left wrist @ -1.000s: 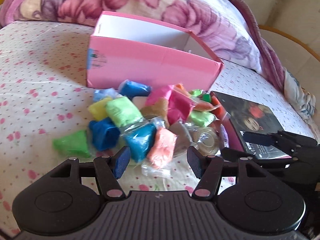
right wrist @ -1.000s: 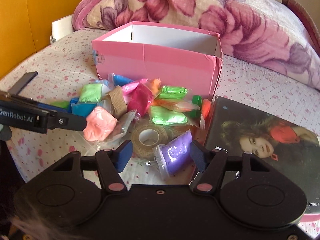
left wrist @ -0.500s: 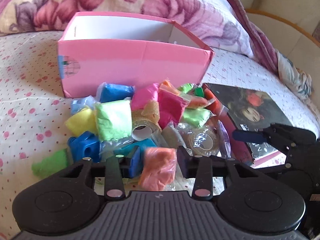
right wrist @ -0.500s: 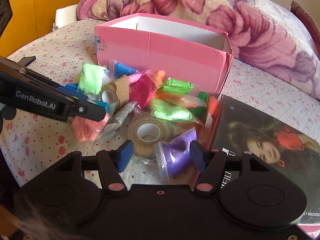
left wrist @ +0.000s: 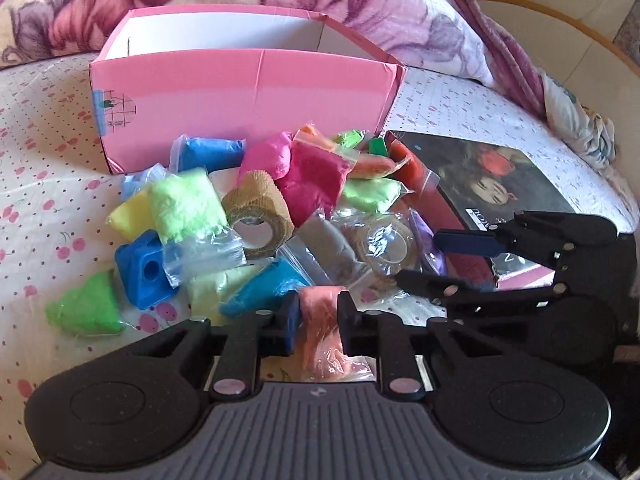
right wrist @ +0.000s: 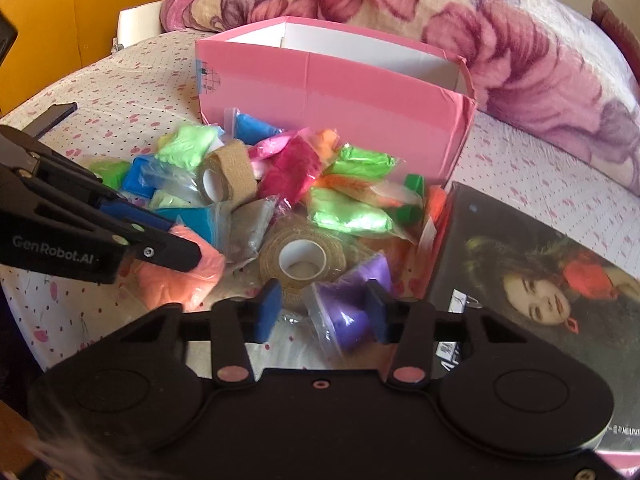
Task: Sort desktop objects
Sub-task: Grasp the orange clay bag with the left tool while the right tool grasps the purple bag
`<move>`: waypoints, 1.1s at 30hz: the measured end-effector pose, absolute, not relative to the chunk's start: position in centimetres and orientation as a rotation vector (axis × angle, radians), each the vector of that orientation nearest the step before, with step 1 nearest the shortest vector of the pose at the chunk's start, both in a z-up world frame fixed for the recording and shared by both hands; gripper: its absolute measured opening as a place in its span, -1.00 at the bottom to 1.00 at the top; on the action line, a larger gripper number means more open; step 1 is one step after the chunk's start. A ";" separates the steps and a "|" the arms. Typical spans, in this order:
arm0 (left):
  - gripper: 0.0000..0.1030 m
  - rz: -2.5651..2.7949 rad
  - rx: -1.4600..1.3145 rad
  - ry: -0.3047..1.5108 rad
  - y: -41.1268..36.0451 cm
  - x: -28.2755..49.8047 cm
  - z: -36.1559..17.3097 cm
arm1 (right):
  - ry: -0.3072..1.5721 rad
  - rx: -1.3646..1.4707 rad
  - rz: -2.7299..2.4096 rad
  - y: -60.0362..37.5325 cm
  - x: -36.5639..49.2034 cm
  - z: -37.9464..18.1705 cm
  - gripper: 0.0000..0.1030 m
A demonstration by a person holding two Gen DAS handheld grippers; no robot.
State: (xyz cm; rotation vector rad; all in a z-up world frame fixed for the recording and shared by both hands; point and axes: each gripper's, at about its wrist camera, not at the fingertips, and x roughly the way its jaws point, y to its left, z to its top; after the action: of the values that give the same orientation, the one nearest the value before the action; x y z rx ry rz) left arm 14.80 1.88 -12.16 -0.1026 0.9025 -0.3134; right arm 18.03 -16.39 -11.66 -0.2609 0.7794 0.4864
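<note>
The left gripper (left wrist: 318, 318) is clamped on the salmon-orange clay bag (left wrist: 322, 332), whose long axis runs straight out between its jaws. The pink box (left wrist: 248, 92) lies directly ahead, beyond the pile. The right gripper (right wrist: 324, 314) stands apart around the purple clay bag (right wrist: 352, 300), touching only its right jaw.

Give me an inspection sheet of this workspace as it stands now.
Surface: cherry-print bedsheet, soft.
Job's things: open pink box; in front of it a pile of bagged clay, two tan tape rolls, blue block.
Clutter: book right of the pile.
Grippers: left gripper shut on salmon clay bag; right gripper open, its fingers either side of purple clay bag, one touching it.
Cables: nothing seen.
Surroundings: floral blanket, yellow wall.
</note>
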 end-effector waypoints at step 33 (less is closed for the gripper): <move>-0.24 -0.339 -0.006 0.975 1.9 11.7 -12.6 | 0.816 -0.304 0.454 -16.2 17.8 -11.6 -0.46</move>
State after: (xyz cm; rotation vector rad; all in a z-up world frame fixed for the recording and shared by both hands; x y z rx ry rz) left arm 11.70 1.91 -12.60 -0.0064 0.9750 -0.3387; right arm 17.81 -16.24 -11.61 -0.3042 0.8156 0.4539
